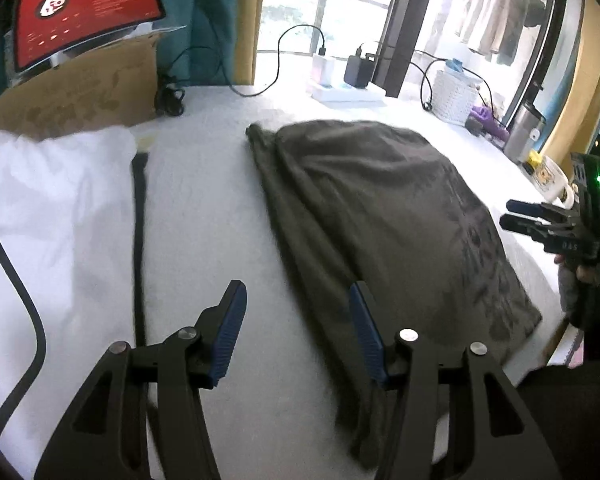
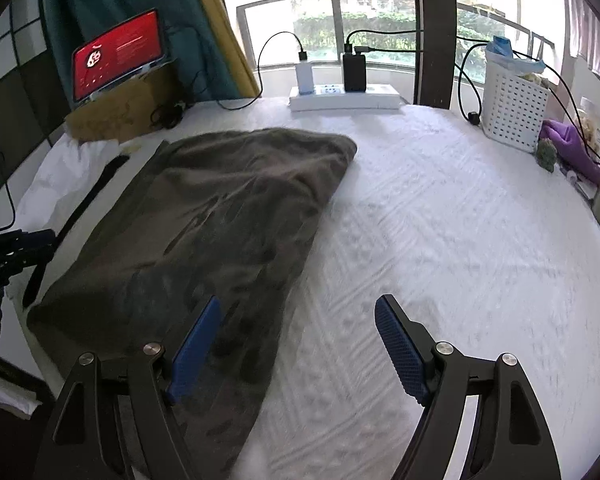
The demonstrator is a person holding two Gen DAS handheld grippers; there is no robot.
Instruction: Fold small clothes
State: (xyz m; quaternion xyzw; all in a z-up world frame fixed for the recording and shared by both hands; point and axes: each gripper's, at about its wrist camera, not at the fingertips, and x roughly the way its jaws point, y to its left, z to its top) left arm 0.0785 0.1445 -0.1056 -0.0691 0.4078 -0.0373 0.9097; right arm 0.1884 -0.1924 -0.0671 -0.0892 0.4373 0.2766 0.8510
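A dark olive-grey garment [image 1: 380, 208] [image 2: 220, 220] lies folded into a long flat rectangle on the white textured bed cover [image 2: 440, 220]. My left gripper [image 1: 296, 292] hovers open over the garment's near left edge, with nothing pinched between its blue pads. My right gripper [image 2: 300, 304] stands wide open above the garment's near right edge and the bare cover, holding nothing. Each gripper also shows at the rim of the other's view: the right gripper [image 1: 512, 214] in a person's hand, and the left gripper [image 2: 40, 238].
A white cloth [image 1: 52, 200], a black strap [image 1: 140, 220] and a black cable [image 1: 16, 280] lie left of the garment. At the back stand a cardboard box [image 1: 80, 92] with a red-screened tablet [image 1: 84, 12], a power strip [image 2: 344, 98] and a white basket [image 2: 512, 112]. A mug [image 1: 552, 180] sits far right.
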